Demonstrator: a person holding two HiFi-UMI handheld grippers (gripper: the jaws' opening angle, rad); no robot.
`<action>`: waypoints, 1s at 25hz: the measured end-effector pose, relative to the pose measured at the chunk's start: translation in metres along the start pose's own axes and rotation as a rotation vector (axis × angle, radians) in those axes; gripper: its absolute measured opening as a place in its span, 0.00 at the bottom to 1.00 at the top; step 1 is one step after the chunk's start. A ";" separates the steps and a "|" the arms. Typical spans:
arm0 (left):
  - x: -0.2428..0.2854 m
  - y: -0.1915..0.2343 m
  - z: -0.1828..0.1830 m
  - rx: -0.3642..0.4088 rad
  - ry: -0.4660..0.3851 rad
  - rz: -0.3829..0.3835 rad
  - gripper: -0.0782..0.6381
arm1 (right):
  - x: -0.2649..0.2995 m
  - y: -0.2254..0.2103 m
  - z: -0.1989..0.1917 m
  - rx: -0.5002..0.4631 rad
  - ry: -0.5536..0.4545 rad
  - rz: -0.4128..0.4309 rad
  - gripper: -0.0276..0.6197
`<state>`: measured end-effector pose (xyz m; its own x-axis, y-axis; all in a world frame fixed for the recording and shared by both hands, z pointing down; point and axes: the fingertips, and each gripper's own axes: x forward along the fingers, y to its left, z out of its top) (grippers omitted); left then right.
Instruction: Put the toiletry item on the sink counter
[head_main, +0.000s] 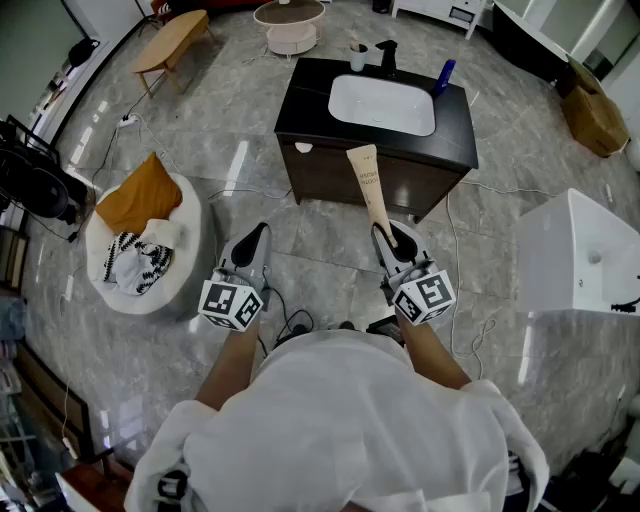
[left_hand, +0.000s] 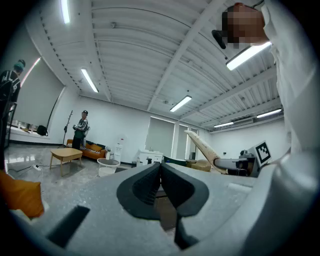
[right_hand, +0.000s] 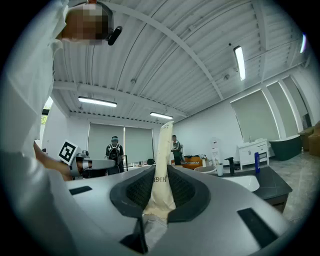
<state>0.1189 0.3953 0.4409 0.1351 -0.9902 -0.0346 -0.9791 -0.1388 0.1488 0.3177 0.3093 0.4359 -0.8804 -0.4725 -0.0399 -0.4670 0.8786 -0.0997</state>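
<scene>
Right tongs (head_main: 388, 235) pinch the tube (head_main: 366, 180) by one end, up in the air near the sink counter (head_main: 303, 100), not on it yet. Left tongs (head_main: 256, 238) are pressed together, empty. Best to hold tight, step closer, and lay the tube on a bare spot.

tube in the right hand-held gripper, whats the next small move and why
Probably carry the cream tube forward to the sink counter. The right hand-held gripper is shut on its lower end and hangs over the floor short of the counter, so opening now would likely drop it. The bare strip right of the white basin looks like a fair spot.
</scene>
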 end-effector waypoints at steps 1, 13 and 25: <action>0.001 -0.002 0.001 0.001 0.000 -0.001 0.13 | -0.003 -0.001 0.000 0.002 -0.002 -0.002 0.14; 0.008 -0.041 -0.003 -0.014 0.032 -0.034 0.13 | -0.029 -0.003 0.004 0.007 -0.019 0.081 0.14; 0.011 -0.069 -0.011 -0.008 0.051 -0.049 0.13 | -0.055 -0.036 -0.014 0.063 -0.014 0.114 0.14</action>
<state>0.1893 0.3940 0.4409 0.1907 -0.9816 0.0086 -0.9699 -0.1871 0.1558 0.3822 0.3044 0.4555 -0.9262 -0.3707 -0.0684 -0.3570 0.9209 -0.1563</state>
